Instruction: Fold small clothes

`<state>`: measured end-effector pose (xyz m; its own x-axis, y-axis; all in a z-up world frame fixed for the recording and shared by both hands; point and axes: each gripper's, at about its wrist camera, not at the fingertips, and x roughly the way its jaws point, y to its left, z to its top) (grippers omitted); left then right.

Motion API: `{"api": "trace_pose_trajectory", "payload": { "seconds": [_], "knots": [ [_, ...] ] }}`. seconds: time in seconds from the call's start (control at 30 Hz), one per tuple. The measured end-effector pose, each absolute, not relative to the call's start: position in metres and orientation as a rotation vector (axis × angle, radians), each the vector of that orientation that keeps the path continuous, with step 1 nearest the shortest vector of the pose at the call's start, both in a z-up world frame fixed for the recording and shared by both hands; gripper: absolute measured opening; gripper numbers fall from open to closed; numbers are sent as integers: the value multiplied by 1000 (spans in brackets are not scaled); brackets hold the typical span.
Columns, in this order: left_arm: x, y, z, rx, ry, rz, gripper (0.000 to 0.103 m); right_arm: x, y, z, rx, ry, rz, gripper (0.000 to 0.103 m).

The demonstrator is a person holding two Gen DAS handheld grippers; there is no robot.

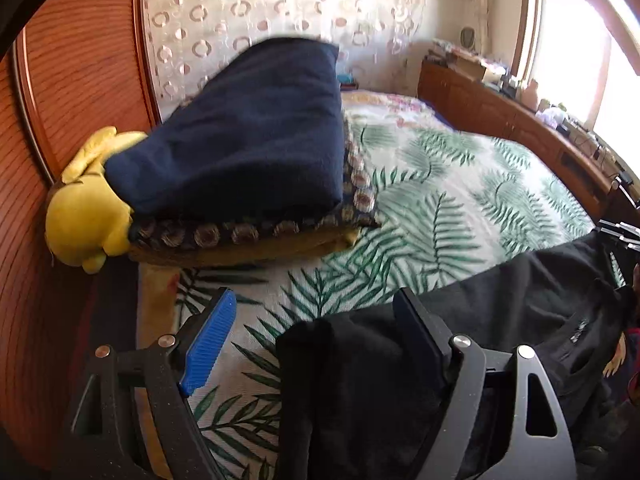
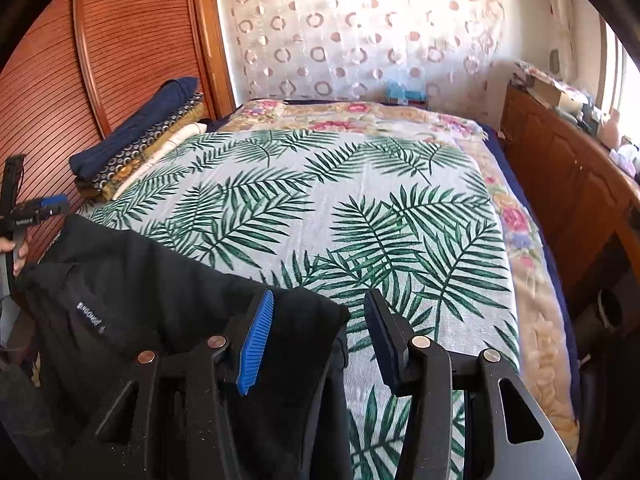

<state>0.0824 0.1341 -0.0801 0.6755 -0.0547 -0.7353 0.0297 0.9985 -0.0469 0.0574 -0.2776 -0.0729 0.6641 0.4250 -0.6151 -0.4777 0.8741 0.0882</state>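
Black garment point(image 2: 120, 300) lying on leaf-print bed cover point(image 2: 340, 200).
Left hand-held gripper point(image 1: 316, 336) and right hand-held gripper point(image 2: 320, 336) are both standing apart over the garment's edge, gripping nothing.

light source: daylight from window point(image 1: 576, 52) beyond the bed's right edge; blown out white, no detail
glare: curtain point(image 2: 360, 36) behind the bed's far edge backlit, upper part washed out in both views
overall: bright, warm cast off the wood panels point(image 1: 80, 80)
bedspread point(image 2: 320, 208): evenly lit, leaf print crisp mid-frame in right wrist view
shadows: soft, mostly under the stacked bedding point(image 1: 240, 128) at the bed's far left corner
blur: left wrist view smeared by motion, bedding edges and leaf print soft
black garment point(image 2: 140, 280): crushed to near solid black, folds barely readable
distortion: strong fisheye, panel lines bow, dark vignette at frame corners
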Motion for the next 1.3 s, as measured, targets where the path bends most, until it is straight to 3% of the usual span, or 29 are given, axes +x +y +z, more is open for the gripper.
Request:
{"api": "trace_pose_trajectory", "payload": {
  "seconds": [0.1,0.2,0.23,0.83,0.87,0.93,1.03,1.3],
  "knots": [
    [84,134,-92,-29,863,-51,81,55,-277,-70,-76,678,522,35],
    [83,132,-101,-20,881,-51,81,54,-281,-69,-69,672,538,18],
    [82,132,-103,-18,884,-49,81,55,-281,-70,-64,664,542,16],
    [80,133,-110,-23,878,-45,83,47,-311,-66,1,631,456,13],
    [81,133,-110,-23,878,-45,83,46,-310,-65,-21,626,427,17],
    [82,133,-110,-22,879,-45,83,47,-311,-65,-30,627,432,42],
    [82,132,-110,-21,877,-43,83,50,-308,-68,-31,636,449,58],
    [83,132,-110,-21,877,-43,84,74,-286,-87,-62,713,508,60]
  ]
}}
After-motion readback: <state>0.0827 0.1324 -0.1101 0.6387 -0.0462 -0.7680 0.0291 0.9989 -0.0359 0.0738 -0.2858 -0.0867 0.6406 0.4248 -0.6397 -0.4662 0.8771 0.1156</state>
